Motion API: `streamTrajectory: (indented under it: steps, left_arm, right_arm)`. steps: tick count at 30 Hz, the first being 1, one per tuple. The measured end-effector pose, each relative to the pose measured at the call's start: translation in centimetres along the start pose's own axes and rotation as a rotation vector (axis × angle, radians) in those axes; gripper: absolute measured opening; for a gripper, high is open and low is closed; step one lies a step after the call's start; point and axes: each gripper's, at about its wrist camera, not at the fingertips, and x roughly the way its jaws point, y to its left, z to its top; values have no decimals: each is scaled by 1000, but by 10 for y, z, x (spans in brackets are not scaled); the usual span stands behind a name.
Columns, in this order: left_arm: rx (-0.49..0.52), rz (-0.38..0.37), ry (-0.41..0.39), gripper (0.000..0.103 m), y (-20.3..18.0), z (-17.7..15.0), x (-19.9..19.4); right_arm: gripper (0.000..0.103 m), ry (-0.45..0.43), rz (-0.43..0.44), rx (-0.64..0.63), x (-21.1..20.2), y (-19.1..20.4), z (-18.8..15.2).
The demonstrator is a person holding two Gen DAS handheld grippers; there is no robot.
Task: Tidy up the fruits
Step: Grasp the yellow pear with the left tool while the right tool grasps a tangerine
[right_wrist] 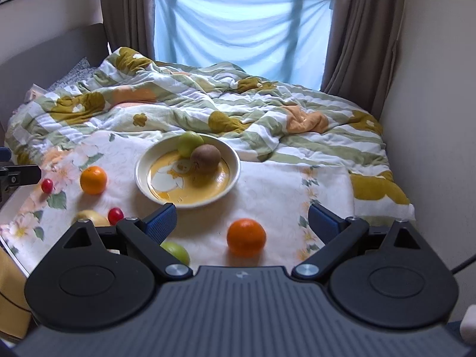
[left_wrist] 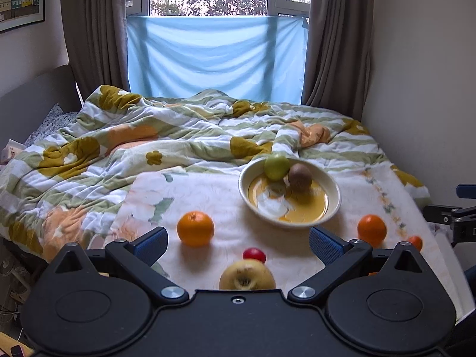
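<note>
A cream bowl (left_wrist: 331, 192) with a yellow inside sits on the bed and holds a green apple (left_wrist: 276, 166) and a brown kiwi (left_wrist: 300, 177); it also shows in the right wrist view (right_wrist: 142, 163). My left gripper (left_wrist: 238, 242) is open and empty, above a yellow apple (left_wrist: 247, 275) and a red cherry tomato (left_wrist: 254, 254). An orange (left_wrist: 195, 228) lies left of it, another orange (left_wrist: 372, 229) right. My right gripper (right_wrist: 242, 218) is open and empty, with an orange (right_wrist: 246, 237) between its fingers' line and a green fruit (right_wrist: 178, 251) by its left finger.
A rumpled green-and-white floral duvet (left_wrist: 134, 136) covers the far half of the bed. A wall (right_wrist: 431, 119) runs along the right side. A small orange fruit (left_wrist: 416, 242) lies near the bed's right edge. Another cherry tomato (right_wrist: 47, 185) lies at the left.
</note>
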Motion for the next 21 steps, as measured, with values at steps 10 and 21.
streamTrajectory:
  steps: [10, 21]
  left_arm:
    - [59, 12, 50, 103, -2, -50, 49]
    - [70, -10, 98, 100, -8, -69, 94]
  right_arm:
    - [103, 58, -24, -3, 36, 12, -56]
    - [103, 128, -4, 3, 81, 14, -95]
